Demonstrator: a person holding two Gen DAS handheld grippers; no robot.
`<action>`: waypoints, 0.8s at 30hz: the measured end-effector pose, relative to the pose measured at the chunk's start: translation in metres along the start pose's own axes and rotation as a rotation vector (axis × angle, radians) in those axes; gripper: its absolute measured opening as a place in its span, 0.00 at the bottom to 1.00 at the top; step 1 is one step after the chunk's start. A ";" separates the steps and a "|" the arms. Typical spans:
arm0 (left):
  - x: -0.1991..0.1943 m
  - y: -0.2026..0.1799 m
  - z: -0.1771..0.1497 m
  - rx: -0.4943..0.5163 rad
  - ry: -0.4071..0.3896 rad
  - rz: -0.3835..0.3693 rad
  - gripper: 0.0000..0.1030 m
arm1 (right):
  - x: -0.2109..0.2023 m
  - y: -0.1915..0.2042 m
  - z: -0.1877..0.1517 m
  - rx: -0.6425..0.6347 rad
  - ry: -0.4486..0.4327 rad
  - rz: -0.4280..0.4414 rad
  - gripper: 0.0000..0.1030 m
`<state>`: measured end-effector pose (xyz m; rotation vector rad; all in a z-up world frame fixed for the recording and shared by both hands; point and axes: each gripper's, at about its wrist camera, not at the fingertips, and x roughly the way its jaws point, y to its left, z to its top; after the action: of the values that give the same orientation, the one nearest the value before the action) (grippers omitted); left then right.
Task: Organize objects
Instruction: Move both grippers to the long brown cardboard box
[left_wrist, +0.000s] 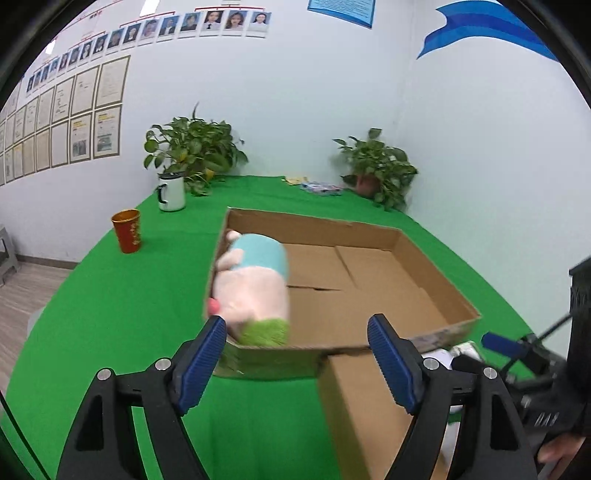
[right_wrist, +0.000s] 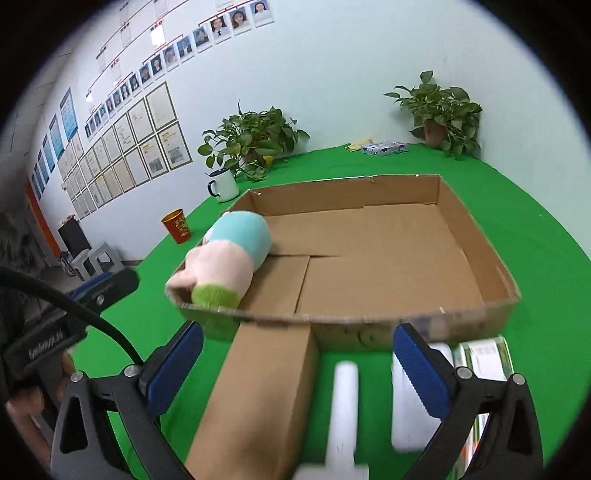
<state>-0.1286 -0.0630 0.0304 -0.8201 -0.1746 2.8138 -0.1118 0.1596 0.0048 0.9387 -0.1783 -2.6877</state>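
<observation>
Cardboard tray (left_wrist: 436, 273), shallow and open-topped, is sitting on the green tablecloth (left_wrist: 110, 314) with one long flap (right_wrist: 255, 398) folded outward and lying flat toward the cameras. Plush toy (left_wrist: 255, 291), with teal cap, pale pink body and green base, is lying on its side inside the tray, leaning against the left wall at the near left corner; it is appearing blurred in the left wrist view. Left gripper (left_wrist: 297, 365) is hovering above the tray's near edge with its blue-padded jaws spread wide and gripping nothing, the toy lying just beyond them. Right gripper (right_wrist: 297, 369) is hanging over the folded-out flap, jaws likewise spread and empty. White bottle (right_wrist: 413, 398) and a white tube-shaped item (right_wrist: 343, 406) are lying on the cloth just beside the flap, under the right gripper; both are blurred. A green-and-white box (right_wrist: 484, 362) is resting next to them. Further back, a red cup (left_wrist: 127, 230), a white enamel mug (left_wrist: 171, 192), two potted plants (left_wrist: 192, 147) (left_wrist: 380, 166) and a flat blue packet (left_wrist: 321, 187) are standing well apart from the tray.
</observation>
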 end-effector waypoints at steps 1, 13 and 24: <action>-0.003 -0.006 -0.003 0.001 0.005 -0.007 0.76 | -0.005 0.002 -0.007 -0.005 0.003 0.001 0.99; -0.005 -0.016 -0.073 -0.013 0.256 -0.185 0.73 | -0.021 0.061 -0.104 -0.135 0.214 0.089 0.99; -0.004 0.008 -0.118 -0.170 0.332 -0.318 0.72 | 0.004 0.092 -0.124 -0.250 0.269 -0.081 0.90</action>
<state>-0.0627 -0.0650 -0.0677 -1.1675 -0.4510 2.3534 -0.0163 0.0681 -0.0755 1.2303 0.2512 -2.5414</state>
